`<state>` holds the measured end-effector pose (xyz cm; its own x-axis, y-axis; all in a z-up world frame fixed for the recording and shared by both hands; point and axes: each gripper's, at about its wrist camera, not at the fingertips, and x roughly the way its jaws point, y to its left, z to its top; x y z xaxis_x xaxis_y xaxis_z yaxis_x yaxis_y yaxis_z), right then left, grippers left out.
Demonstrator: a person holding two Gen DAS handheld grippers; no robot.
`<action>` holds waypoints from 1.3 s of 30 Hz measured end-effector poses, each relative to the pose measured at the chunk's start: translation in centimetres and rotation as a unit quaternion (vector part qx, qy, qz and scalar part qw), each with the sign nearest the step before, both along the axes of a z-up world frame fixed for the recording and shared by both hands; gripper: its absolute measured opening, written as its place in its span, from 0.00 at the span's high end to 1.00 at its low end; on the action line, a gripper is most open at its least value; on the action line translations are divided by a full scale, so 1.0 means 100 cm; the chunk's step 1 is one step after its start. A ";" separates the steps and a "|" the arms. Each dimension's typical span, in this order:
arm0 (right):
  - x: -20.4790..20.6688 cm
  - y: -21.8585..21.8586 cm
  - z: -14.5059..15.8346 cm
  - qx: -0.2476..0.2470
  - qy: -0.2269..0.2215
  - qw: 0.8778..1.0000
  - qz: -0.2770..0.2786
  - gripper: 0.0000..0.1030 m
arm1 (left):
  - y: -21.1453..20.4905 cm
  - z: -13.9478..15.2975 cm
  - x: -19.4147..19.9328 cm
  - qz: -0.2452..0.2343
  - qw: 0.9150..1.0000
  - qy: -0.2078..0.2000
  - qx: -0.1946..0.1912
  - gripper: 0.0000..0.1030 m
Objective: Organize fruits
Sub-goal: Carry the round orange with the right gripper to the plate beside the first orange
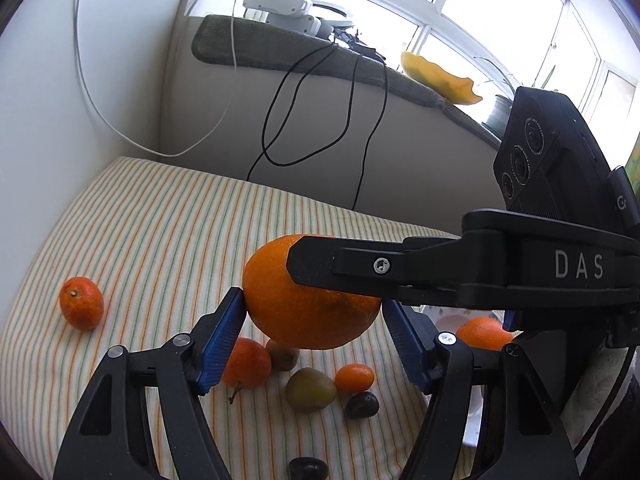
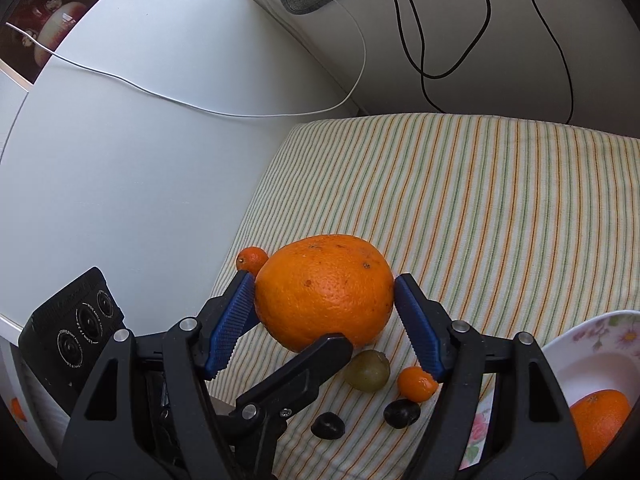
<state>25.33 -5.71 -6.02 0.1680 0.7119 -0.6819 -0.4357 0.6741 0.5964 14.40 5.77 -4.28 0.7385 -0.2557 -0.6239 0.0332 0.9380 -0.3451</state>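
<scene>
A large orange (image 1: pixel 308 312) (image 2: pixel 324 292) is held in the air above the striped cloth (image 1: pixel 160 240) (image 2: pixel 480 200). Both grippers clamp it: my left gripper (image 1: pixel 314 316) has its blue pads on the orange's two sides, and my right gripper (image 2: pixel 324 304) does the same, crossing it from the right. Below lie small fruits: a mandarin (image 1: pixel 82 303) (image 2: pixel 252 259) apart at the left, another mandarin (image 1: pixel 246 362), a green plum (image 1: pixel 310 390) (image 2: pixel 368 370), a kumquat (image 1: pixel 354 378) (image 2: pixel 416 384) and dark plums (image 1: pixel 362 405) (image 2: pixel 402 413).
A floral white bowl (image 2: pixel 580 360) at the right holds an orange (image 2: pixel 600 420) (image 1: pixel 484 332). Black and white cables (image 1: pixel 280 120) hang down the wall behind. A windowsill with a grey mat (image 1: pixel 320 56) and a yellow object (image 1: pixel 440 76) runs along the back.
</scene>
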 end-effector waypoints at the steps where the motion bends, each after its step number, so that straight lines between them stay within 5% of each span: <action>1: -0.002 -0.004 0.003 0.002 -0.001 1.000 -0.001 0.27 | -0.002 0.002 -0.002 0.000 1.000 -0.003 -0.001 0.32; 23: -0.045 -0.097 0.039 0.011 -0.039 0.998 -0.056 0.27 | -0.089 0.030 -0.011 -0.066 0.997 -0.035 0.006 0.32; 39: -0.053 -0.149 0.030 0.013 -0.024 0.996 -0.086 0.27 | -0.127 0.022 -0.013 -0.098 0.995 -0.028 0.017 0.31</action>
